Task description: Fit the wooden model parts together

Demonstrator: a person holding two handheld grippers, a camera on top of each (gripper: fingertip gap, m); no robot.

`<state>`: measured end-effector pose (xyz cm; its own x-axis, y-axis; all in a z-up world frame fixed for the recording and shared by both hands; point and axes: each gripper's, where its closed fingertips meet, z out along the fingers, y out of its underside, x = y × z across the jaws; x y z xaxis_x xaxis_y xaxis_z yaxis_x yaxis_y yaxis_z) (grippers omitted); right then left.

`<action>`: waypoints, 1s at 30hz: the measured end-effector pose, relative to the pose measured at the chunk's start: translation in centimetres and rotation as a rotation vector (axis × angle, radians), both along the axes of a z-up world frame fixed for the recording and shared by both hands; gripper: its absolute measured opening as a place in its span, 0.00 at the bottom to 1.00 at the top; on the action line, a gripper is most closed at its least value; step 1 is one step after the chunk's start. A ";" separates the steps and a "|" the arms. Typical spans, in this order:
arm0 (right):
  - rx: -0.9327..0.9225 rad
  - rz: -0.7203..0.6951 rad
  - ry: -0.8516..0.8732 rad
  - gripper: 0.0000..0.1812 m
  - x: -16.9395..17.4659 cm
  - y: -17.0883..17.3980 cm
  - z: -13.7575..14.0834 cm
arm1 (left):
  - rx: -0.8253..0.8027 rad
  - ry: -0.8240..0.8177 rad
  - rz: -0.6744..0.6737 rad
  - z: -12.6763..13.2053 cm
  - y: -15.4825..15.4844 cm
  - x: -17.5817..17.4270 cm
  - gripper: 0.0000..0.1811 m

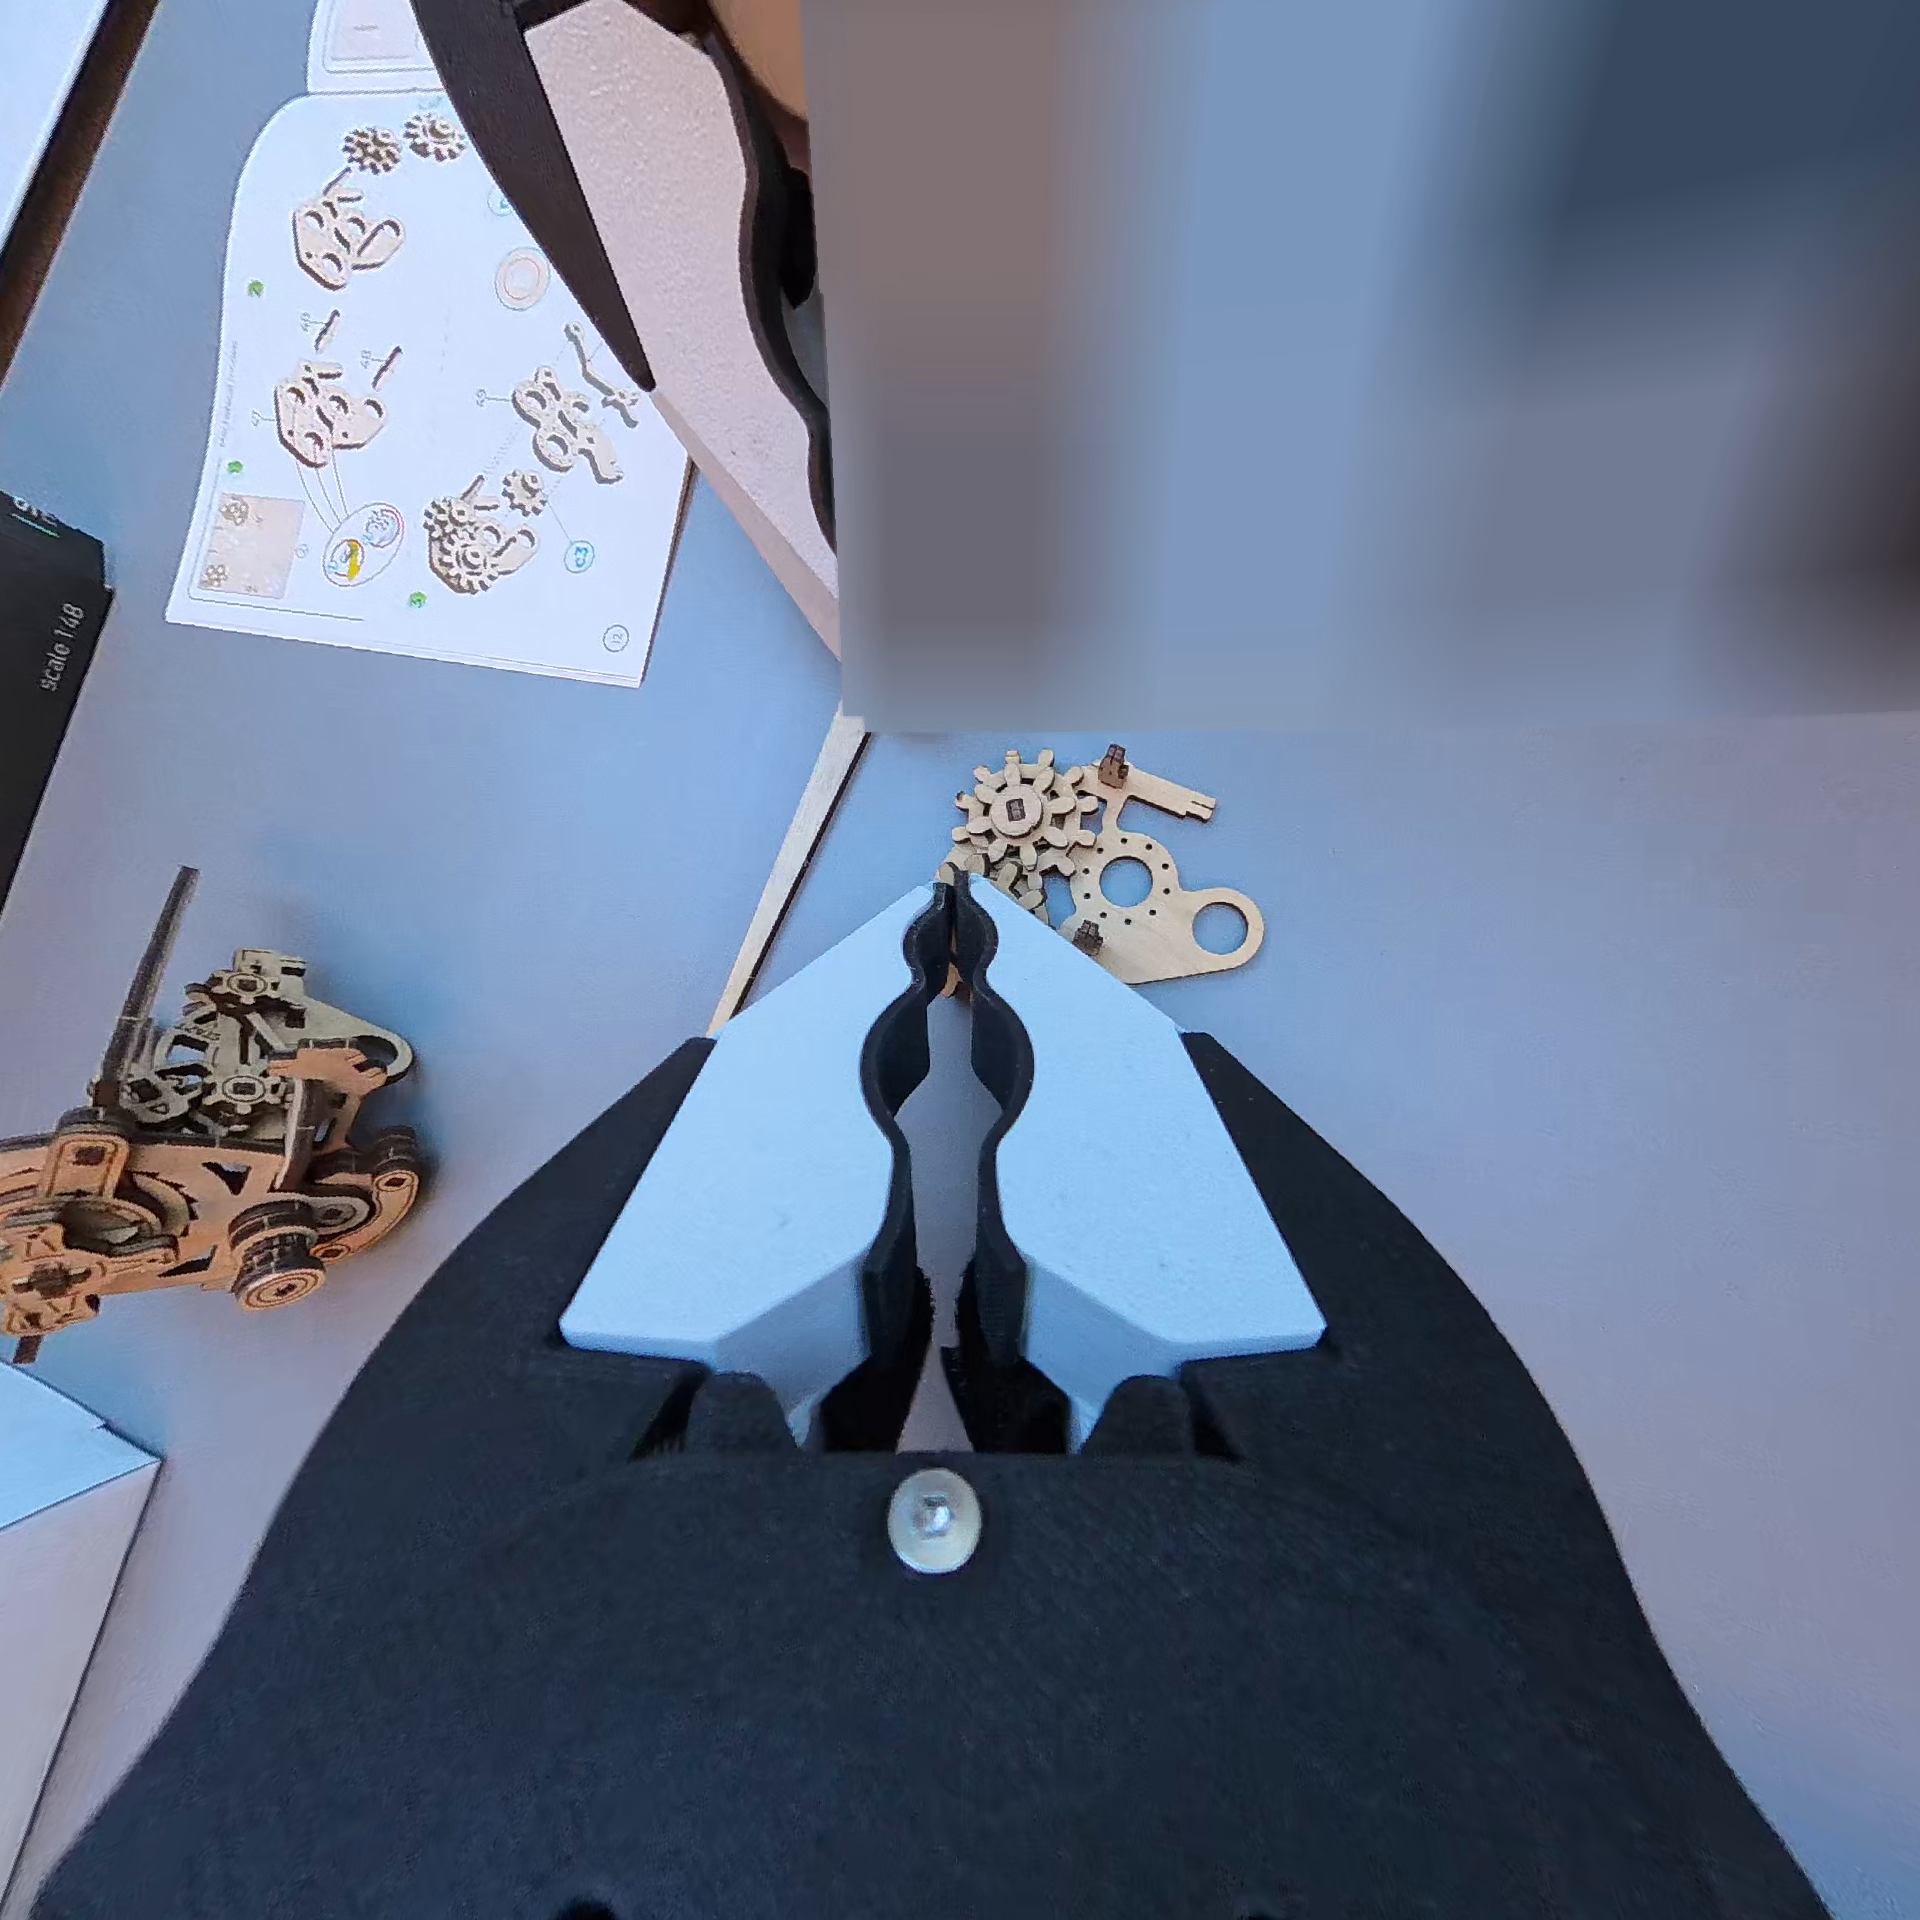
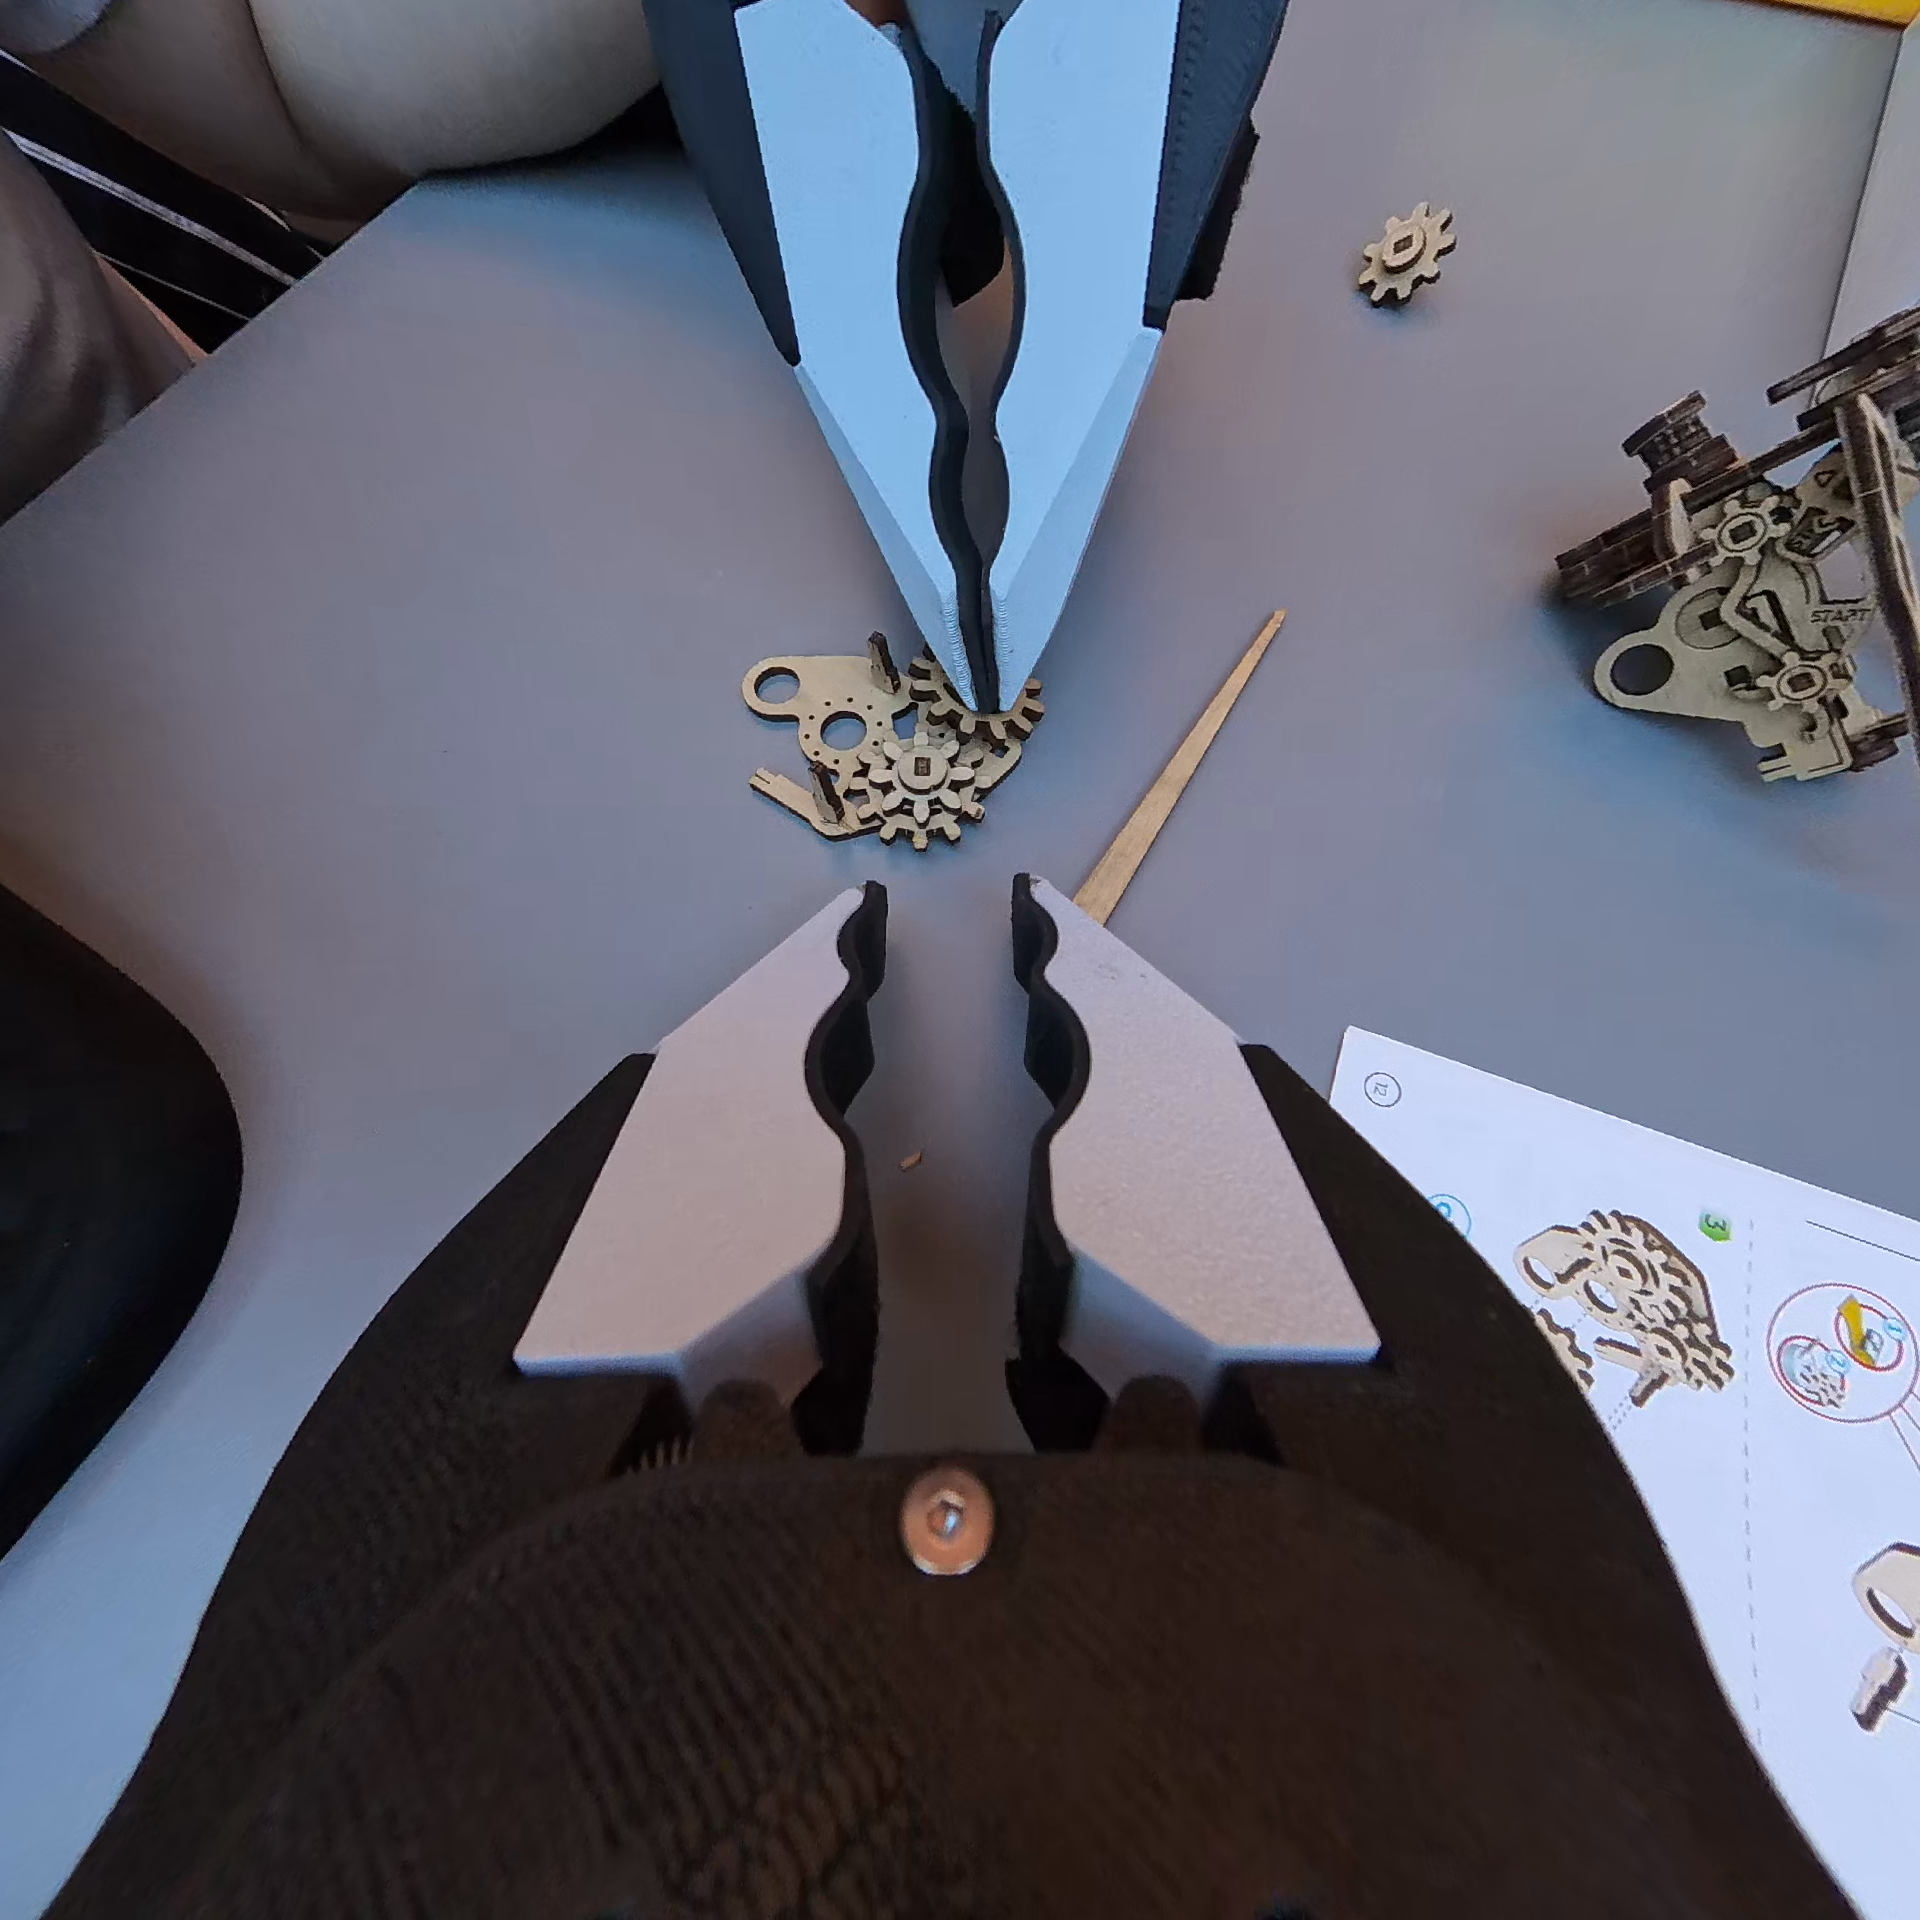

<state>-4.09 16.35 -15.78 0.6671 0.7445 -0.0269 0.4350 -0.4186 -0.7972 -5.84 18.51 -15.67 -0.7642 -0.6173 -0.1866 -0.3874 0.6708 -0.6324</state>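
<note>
Grey tabletop (image 2: 468,520) carries the gear plate (image 2: 831,717) dead ahead of both my tools. My left gripper (image 2: 977,694) is pinched closed, tips down on the far gear (image 2: 982,717), though whether it truly grips I cannot tell. My right gripper (image 2: 948,894) waits with fingers spread just short of the near gear (image 2: 923,774), its gap lined up on it.

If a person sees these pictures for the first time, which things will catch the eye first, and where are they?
First comes the left gripper, shut, its tips pressing on a wooden gear of the small gear plate assembly in the middle of the grey table. The right gripper waits open just in front of it. To the side stand the half-built wooden model and the instruction sheet.
</note>
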 end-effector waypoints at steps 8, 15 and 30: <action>-0.005 -0.001 0.011 0.13 0.0 0.0 0.1 | -0.096 -0.004 0.012 0.8 -0.6 0.0 0.03; -0.008 0.001 0.009 0.13 0.0 0.0 0.0 | -0.081 0.017 0.037 0.1 -0.1 -0.2 0.02; -0.021 -0.002 0.005 0.13 0.1 0.0 -0.1 | 0.018 -0.049 0.022 0.1 -0.1 -0.2 0.00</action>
<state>-4.04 16.37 -15.93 0.6682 0.7425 -0.0464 0.4300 -0.4362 -0.7905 -6.08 18.40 -15.61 -0.7404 -0.6300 -0.2345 -0.3708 0.6738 -0.6391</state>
